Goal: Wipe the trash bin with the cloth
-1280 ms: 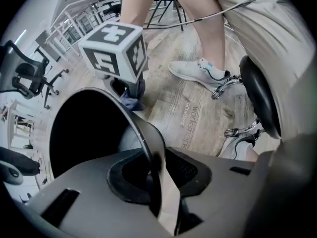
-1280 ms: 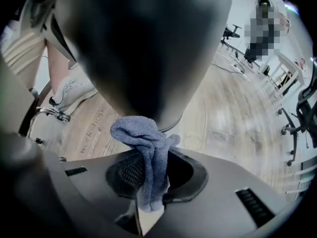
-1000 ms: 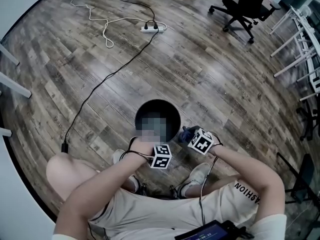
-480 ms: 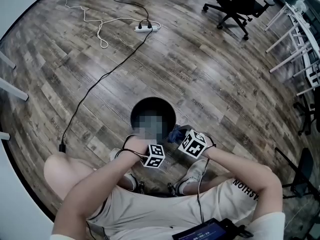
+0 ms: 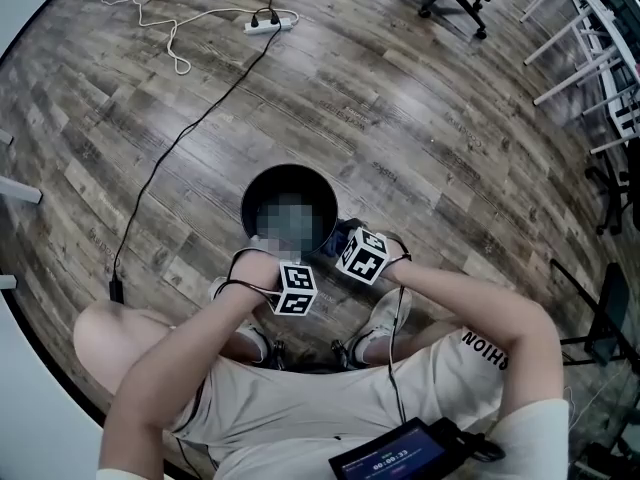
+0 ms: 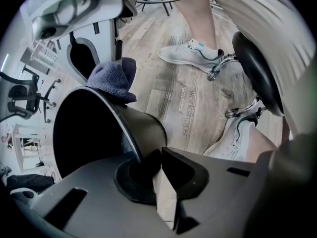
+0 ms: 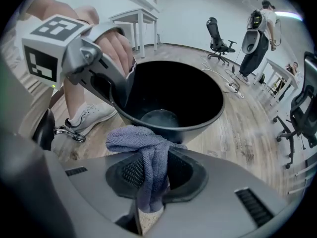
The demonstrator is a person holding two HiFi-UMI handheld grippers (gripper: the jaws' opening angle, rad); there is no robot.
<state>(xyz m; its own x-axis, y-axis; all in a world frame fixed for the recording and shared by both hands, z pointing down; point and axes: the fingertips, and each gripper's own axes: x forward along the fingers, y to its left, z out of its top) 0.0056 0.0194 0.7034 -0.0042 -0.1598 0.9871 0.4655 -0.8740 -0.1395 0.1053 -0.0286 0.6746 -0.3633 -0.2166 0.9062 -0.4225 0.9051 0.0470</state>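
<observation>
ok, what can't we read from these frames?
Trash bin inside: head view, mosaic patch covers it.
Cloth: head view, mostly behind the right gripper.
Bin's outer base: right gripper view, hidden behind the cloth and that gripper's body.
Tablet screen text: head view, too small to read.

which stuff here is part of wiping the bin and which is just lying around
In the job: trash bin, cloth in the right gripper, left gripper, its fingers just closing on the rim.
Lying about: power strip, office chair, white table.
</observation>
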